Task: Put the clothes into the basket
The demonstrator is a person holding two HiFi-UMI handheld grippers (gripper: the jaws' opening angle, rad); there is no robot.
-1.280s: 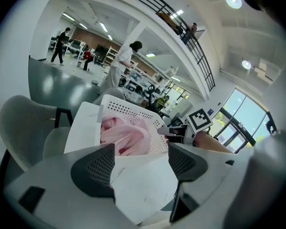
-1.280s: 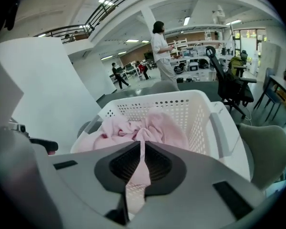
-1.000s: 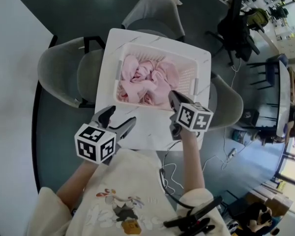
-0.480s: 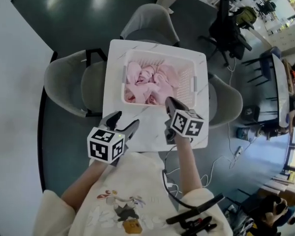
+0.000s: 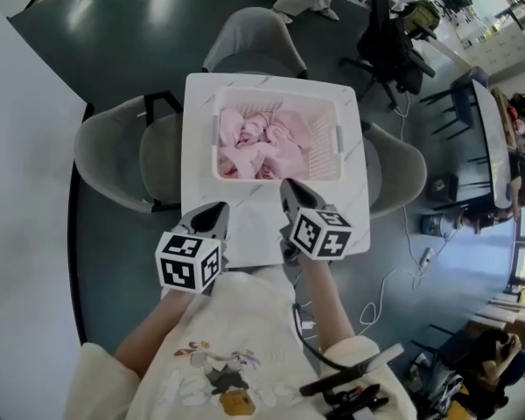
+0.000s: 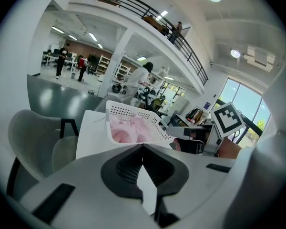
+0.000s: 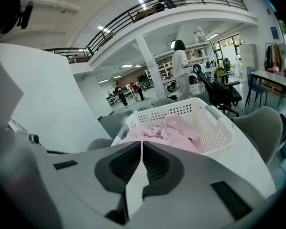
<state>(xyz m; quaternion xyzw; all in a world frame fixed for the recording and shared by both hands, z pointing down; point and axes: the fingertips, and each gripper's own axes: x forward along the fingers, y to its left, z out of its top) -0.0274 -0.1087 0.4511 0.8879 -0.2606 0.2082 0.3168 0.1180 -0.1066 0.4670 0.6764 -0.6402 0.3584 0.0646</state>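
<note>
A white perforated laundry basket (image 5: 276, 97) sits at the far end of a white marble-look table (image 5: 245, 226), and the pink clothes (image 5: 258, 143) lie bunched inside it, filling its left and middle part and staying below the rim. Both grippers hang over the near, bare half of the table, apart from the basket. The left gripper (image 5: 217, 213) is over the near left part of the tabletop, and its own view shows its fingers (image 6: 128, 163) pressed together with nothing between them. The right gripper (image 5: 289, 191) is a little farther forward, its tip just short of the basket's near wall, and its fingers (image 7: 157, 163) are likewise closed tip to tip and empty (only a thin seam shows between the dark pads). Grey padded chairs stand around the table: one at the left (image 5: 114, 160), one at the far end (image 5: 249, 46) and one at the right (image 5: 398, 169). The person's cream printed top fills the bottom of the head view.
</note>
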